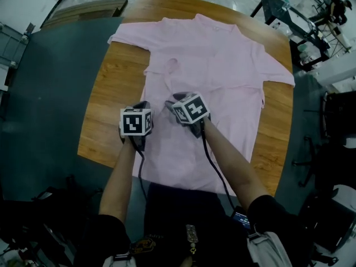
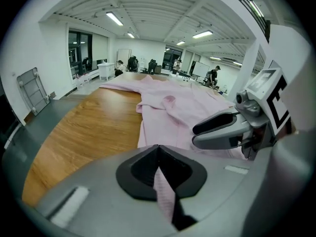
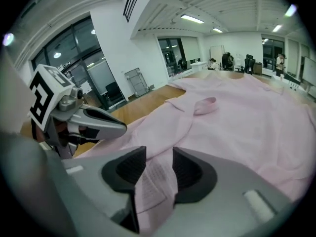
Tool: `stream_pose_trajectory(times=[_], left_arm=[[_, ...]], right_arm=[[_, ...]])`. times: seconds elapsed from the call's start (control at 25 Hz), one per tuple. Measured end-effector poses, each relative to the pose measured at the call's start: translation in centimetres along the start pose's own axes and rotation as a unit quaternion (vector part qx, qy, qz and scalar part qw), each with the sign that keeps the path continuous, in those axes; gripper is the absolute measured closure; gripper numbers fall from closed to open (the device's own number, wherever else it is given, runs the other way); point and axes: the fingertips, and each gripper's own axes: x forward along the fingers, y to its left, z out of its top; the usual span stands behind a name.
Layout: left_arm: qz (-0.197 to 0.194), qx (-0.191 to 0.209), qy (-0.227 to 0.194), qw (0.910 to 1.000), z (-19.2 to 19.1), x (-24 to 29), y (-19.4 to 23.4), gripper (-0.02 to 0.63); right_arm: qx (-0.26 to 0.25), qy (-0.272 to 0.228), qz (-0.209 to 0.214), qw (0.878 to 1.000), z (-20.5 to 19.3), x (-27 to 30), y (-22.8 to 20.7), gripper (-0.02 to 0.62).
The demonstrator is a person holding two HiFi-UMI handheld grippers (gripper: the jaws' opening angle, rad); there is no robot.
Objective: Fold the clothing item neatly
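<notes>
Over at the left of the head view, the left gripper [image 1: 143, 104] is sitting on the left edge of the pink shirt [image 1: 222, 60]. In the left gripper view its jaws [image 2: 159, 158] are pressing right together, pinching a thin fold of the pink cloth [image 2: 173, 102] between them, so that one is clamping down properly.

Just to its right, the right gripper [image 1: 175, 99] is hovering low over the middle of the shirt, and the two are sitting near each other. In the right gripper view its jaws [image 3: 159, 168] are standing clearly apart. A ridge of pink fabric [image 3: 247, 112] is lying loose in the gap, and the pads aren't squeezing it.

The shirt itself is lying spread flat on the round wooden table [image 1: 111, 88], collar towards the top of the frame, sleeves out to both sides.
</notes>
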Motion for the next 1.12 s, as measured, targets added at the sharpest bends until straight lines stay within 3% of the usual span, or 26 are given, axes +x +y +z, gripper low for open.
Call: stream_pose_trajectory(times=[0.28, 0.4, 0.72, 1.12], left_arm=[[-0.016, -0.005, 0.005, 0.9998, -1.5, 0.1, 0.0, 0.598], [-0.019, -0.002, 0.005, 0.9998, -1.5, 0.0, -0.1, 0.598], [-0.03, 0.025, -0.012, 0.9992, 1.1, -0.8, -1.2, 0.598], [-0.075, 0.088, -0.022, 0.993, 5.4, -0.4, -6.3, 0.598]], right_arm=[[0.015, 0.012, -0.014, 1.0, 0.0, 2.2, 0.4, 0.457], [0.007, 0.01, -0.015, 1.0, 0.4, 2.0, 0.6, 0.582], [0.009, -0.037, -0.023, 0.999, 2.6, -3.2, -1.4, 0.586], [0.022, -0.069, -0.122, 0.99, 2.3, -13.1, -9.2, 0.586]])
